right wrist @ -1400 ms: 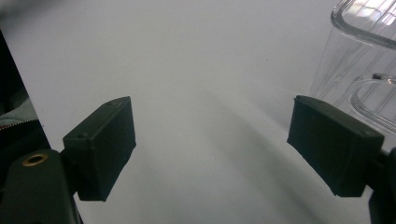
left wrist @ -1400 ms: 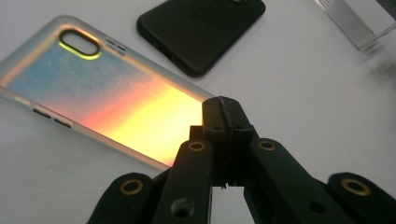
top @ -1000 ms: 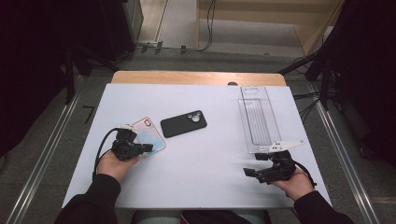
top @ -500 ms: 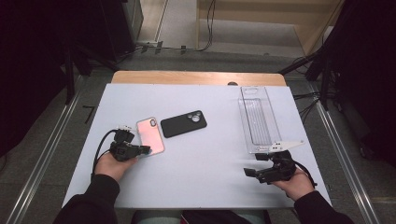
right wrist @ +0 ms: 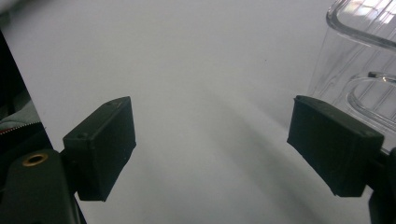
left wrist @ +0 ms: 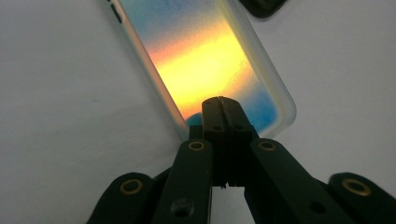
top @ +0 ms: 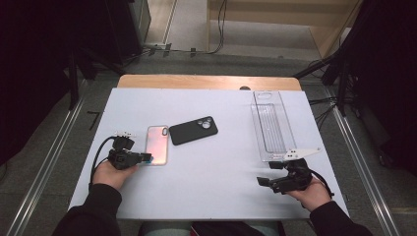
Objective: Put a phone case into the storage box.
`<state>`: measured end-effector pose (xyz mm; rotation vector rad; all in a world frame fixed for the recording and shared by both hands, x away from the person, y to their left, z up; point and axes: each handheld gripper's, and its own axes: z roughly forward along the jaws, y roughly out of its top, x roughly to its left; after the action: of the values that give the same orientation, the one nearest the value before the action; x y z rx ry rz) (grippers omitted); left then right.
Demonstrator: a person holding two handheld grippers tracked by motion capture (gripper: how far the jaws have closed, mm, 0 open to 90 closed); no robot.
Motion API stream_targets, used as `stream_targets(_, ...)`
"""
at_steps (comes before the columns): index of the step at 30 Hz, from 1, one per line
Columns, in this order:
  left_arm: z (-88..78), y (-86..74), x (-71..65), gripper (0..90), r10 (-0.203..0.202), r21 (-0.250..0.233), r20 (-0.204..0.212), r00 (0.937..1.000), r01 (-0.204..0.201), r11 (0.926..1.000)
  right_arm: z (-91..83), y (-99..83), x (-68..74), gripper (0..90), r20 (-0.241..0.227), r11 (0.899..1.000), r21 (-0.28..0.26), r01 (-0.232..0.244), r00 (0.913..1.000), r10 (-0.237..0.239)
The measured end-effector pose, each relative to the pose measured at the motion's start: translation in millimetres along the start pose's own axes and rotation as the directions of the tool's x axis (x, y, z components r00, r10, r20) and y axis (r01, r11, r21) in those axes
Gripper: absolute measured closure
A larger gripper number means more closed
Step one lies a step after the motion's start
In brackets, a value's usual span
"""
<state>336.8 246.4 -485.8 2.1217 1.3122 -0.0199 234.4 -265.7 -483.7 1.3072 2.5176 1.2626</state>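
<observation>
An iridescent phone case point(top: 157, 144) lies flat on the white counter point(top: 211, 196), left of centre, just beside a black phone case point(top: 193, 130). The left tool point(top: 146, 158), jaws pressed together with nothing between them, rests its tip on the case's near end point(left wrist: 219, 105). Well apart at the right, the right tool point(top: 265, 173) hovers with jaws spread wide and empty, close to a clear plastic tray point(top: 272, 125).

Clear tray point(right wrist: 359, 60) cut by frame edge
</observation>
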Motion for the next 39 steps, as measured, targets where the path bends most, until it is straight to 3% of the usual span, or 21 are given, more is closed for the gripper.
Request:
stream_targets(6, -8.2, -3.1, 11.7, 90.0, -0.017, -0.010, -0.022, 0.9996, 0.016, 0.9998, -0.4, 0.1, 0.0, 13.2, 0.000, 1.000, -0.003, 0.002, 1.0000, -0.002)
stream_targets(8, -12.0, -3.7, 15.8, 90.0, -0.016, -0.015, -0.051, 0.9985, 0.016, 0.9998, -0.4, 0.1, 0.1, 13.2, 0.000, 1.000, -0.002, 0.002, 1.0000, -0.002)
stream_targets(16, -17.6, -5.6, 25.3, 90.0, -0.039, -0.028, -0.062, 0.9973, 0.037, 0.9989, -0.4, 0.1, 0.0, 13.2, -0.001, 1.000, -0.003, 0.001, 1.0000, -0.001)
stream_targets(21, -23.1, -4.4, 21.9, 87.7, -0.043, -0.079, 0.002, 0.9991, 0.043, 0.9960, -0.7, 0.2, -0.8, 13.2, -0.016, 1.000, -0.015, -0.009, 0.9998, 0.009)
stream_targets(22, -27.2, -4.2, 18.1, 82.6, -0.033, -0.104, 0.034, 0.9989, 0.037, 0.9939, -1.1, 0.1, -1.1, 13.2, -0.012, 1.000, -0.018, -0.007, 0.9999, 0.007)
stream_targets(24, -29.2, -4.3, 15.6, 80.8, -0.024, -0.108, 0.046, 0.9987, 0.028, 0.9937, -1.3, 0.1, -1.3, 13.2, -0.012, 1.000, -0.018, -0.006, 0.9999, 0.006)
stream_targets(27, -33.0, -4.7, 5.4, 68.5, 0.011, -0.122, 0.078, 0.9969, -0.001, 0.9925, -1.2, 0.2, -1.0, 13.2, -0.009, 1.000, -0.019, -0.006, 0.9999, 0.006)
stream_targets(28, -34.0, -4.9, 1.6, 68.5, 0.023, -0.128, 0.089, 0.9958, -0.011, 0.9917, -1.3, 0.2, -0.7, 13.2, -0.007, 1.000, -0.019, -0.005, 1.0000, 0.005)
stream_targets(30, -35.3, -5.6, -10.0, 58.6, 0.059, -0.136, 0.122, 0.9907, -0.042, 0.9899, -1.7, 0.0, -0.3, 13.2, -0.006, 1.000, -0.022, -0.004, 1.0000, 0.004)
stream_targets(33, -34.8, -5.8, -18.5, 52.4, 0.083, -0.140, 0.136, 0.9873, -0.064, 0.9881, -2.0, -0.1, -0.8, 13.2, -0.005, 1.000, -0.025, -0.006, 1.0000, 0.006)
stream_targets(35, -33.8, -5.5, -26.2, 43.5, 0.095, -0.144, 0.153, 0.9837, -0.073, 0.9869, -2.4, -0.2, -0.9, 13.2, -0.004, 1.000, -0.027, -0.011, 0.9999, 0.010)
stream_targets(39, -32.7, -7.5, -37.7, 38.6, 0.143, -0.163, 0.173, 0.9745, -0.115, 0.9799, -2.5, -0.3, -0.9, 13.2, -0.002, 1.000, -0.028, -0.010, 0.9999, 0.010)
